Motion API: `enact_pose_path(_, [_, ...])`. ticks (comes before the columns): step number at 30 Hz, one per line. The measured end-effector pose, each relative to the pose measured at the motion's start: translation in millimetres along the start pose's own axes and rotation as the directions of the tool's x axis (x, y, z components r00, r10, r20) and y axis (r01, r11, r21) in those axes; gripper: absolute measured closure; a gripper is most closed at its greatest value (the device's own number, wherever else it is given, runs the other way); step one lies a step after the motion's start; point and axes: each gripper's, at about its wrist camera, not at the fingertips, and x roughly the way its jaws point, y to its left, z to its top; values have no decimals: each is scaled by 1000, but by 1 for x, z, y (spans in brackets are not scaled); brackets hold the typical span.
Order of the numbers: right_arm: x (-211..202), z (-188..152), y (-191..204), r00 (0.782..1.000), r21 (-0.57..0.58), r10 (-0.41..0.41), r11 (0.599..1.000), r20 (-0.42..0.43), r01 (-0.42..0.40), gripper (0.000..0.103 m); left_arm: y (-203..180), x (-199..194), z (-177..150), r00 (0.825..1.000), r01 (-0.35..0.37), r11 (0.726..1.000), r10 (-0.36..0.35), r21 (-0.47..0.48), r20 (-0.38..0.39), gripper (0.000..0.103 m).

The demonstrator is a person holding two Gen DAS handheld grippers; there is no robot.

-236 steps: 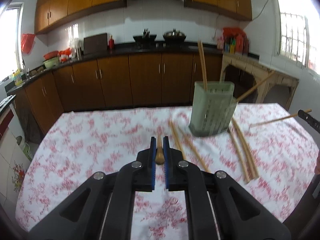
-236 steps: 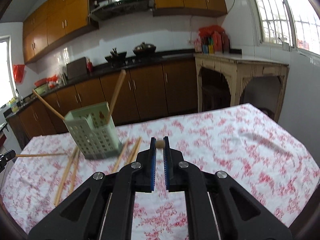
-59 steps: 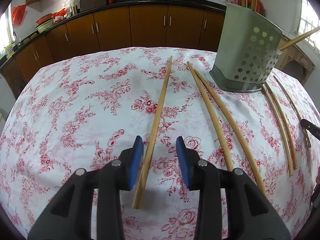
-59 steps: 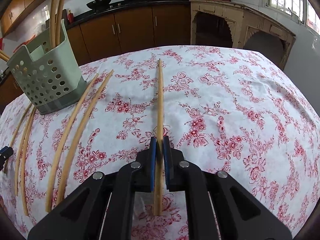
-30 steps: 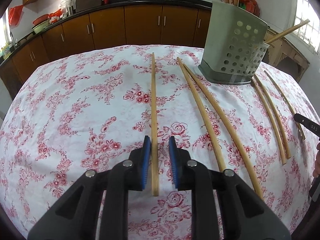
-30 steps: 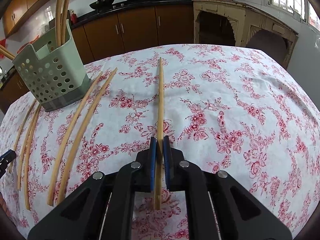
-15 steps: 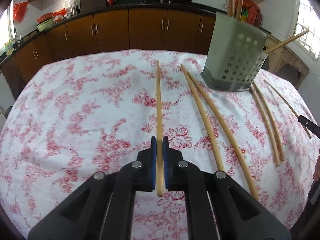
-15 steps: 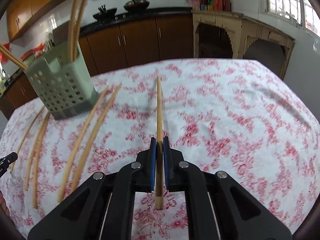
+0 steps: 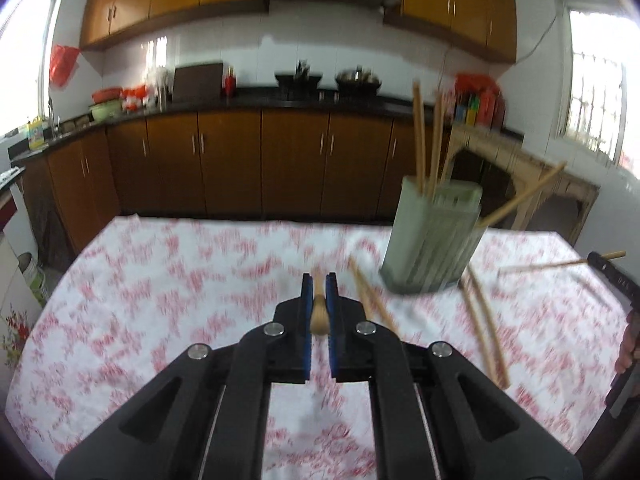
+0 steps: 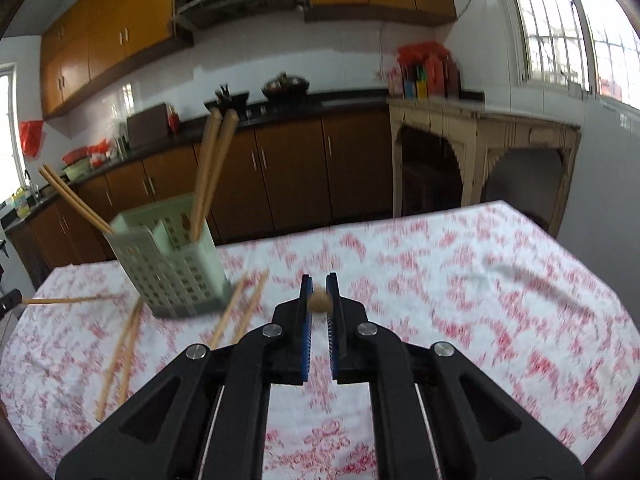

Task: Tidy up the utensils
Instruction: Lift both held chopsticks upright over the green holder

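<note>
My left gripper [image 9: 319,280] is shut on a wooden chopstick [image 9: 320,318], held above the floral tablecloth [image 9: 160,280] and seen end-on between the blue pads. My right gripper [image 10: 319,282] is likewise shut on a second chopstick [image 10: 319,303], also end-on. The pale green perforated holder [image 9: 432,240] stands on the table ahead and right of the left gripper; in the right wrist view the holder [image 10: 172,264] is ahead and left. Several chopsticks stand in it. Loose chopsticks [image 9: 484,328] lie on the cloth beside it, as do other loose chopsticks [image 10: 120,356] on its left in the right wrist view.
Brown kitchen cabinets [image 9: 260,160] and a dark counter run behind the table. A pale wooden side table [image 10: 480,140] stands at the right by the window. A person's hand [image 9: 628,348] shows at the right edge of the left wrist view.
The left jaws closed on their chopstick. Both grippers then rose and tipped upward, lifting their chopsticks off the cloth; the sticks now show end-on and the table looks farther below.
</note>
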Motion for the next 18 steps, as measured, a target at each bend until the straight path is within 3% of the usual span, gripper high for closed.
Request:
enact_pose_path(8, [-22, 25, 11, 995, -4, 49, 999, 86, -49, 96, -2, -20, 25, 996, 16, 1000, -13, -26, 84, 96])
enact_pose_path(18, [-23, 34, 23, 994, -15, 64, 998, 94, -63, 96, -2, -20, 31, 996, 20, 999, -17, -34, 86, 96])
